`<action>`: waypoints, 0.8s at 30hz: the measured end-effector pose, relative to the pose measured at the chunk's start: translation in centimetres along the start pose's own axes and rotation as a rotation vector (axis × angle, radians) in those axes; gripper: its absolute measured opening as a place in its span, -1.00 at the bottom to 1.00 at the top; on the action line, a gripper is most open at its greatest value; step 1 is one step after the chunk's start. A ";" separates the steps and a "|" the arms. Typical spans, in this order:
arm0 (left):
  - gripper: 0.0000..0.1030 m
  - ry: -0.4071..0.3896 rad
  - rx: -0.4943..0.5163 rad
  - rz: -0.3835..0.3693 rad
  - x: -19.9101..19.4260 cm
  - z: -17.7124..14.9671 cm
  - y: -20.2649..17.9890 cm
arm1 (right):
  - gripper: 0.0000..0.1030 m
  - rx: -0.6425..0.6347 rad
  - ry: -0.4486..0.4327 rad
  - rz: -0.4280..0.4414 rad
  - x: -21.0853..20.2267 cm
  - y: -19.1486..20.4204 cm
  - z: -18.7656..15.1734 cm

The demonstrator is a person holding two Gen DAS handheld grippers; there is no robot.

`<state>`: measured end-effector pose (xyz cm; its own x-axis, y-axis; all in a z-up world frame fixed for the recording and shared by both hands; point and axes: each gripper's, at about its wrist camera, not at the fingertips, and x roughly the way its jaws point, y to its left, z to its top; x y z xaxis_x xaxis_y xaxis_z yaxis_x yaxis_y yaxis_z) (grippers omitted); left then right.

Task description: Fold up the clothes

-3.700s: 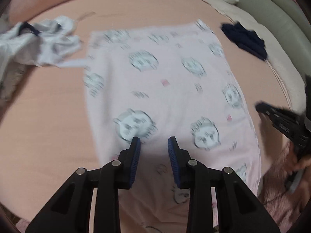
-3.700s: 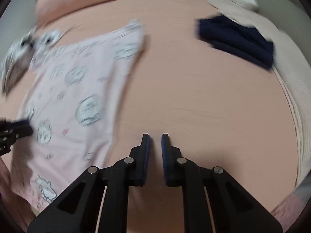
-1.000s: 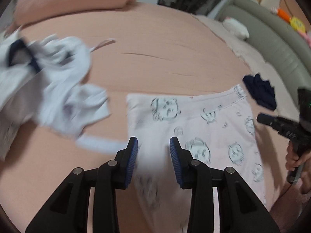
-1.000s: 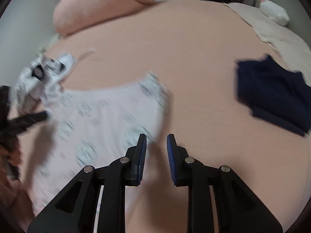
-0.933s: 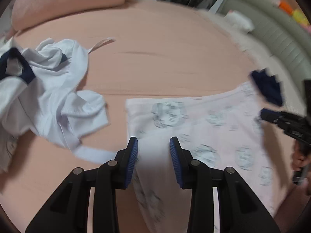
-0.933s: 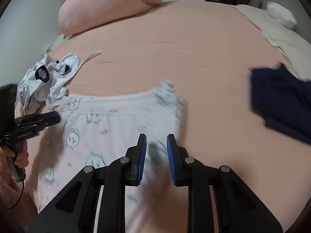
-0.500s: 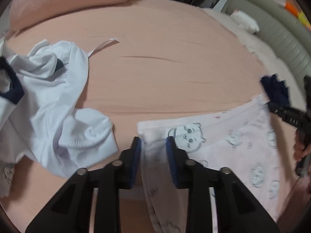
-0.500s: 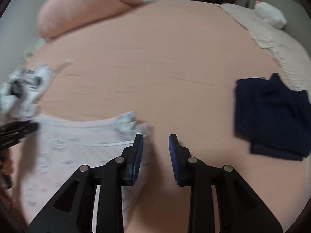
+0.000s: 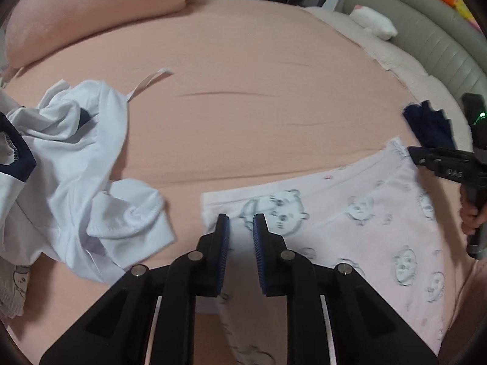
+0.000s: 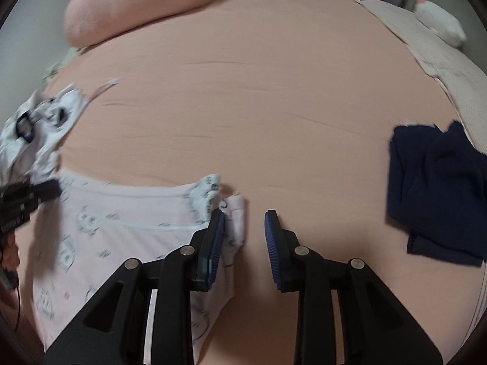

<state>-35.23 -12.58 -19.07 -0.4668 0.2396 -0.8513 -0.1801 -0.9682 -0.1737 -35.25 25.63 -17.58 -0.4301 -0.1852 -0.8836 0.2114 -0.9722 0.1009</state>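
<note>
Lying crosswise on bed [image 9: 243, 97]: pink garment [image 9: 365, 228] | left gripper [image 9: 240, 225] fingers closing over its corner | right gripper [image 10: 243, 225] fingers parted, empty

Pale pink garment [image 9: 380, 228] printed with grey cartoon faces, white top [image 9: 76, 158] trimmed navy, navy cloth [image 10: 438, 191], peach bed [image 9: 243, 91]
</note>
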 end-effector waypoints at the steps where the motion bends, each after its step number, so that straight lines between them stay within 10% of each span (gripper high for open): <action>1: -0.66 -0.010 -0.029 -0.009 -0.3 0.3 0.4 | -0.47 0.021 -0.017 -0.015 -0.5 -0.5 0.0; 7: -0.44 0.002 -0.004 0.012 -0.7 -0.1 0.2 | -0.40 0.010 -0.110 0.095 -4.4 -1.4 0.4; 24: -0.83 -0.010 -0.020 0.043 -0.8 0.3 0.3 | -0.44 0.066 -0.034 -0.003 -3.1 -3.2 -3.3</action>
<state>-35.11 -13.01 -18.26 -0.4827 0.1983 -0.8530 -0.1425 -0.9788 -0.1469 -31.72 29.74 -16.64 -0.4602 -0.1858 -0.8682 0.1519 -0.9799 0.1292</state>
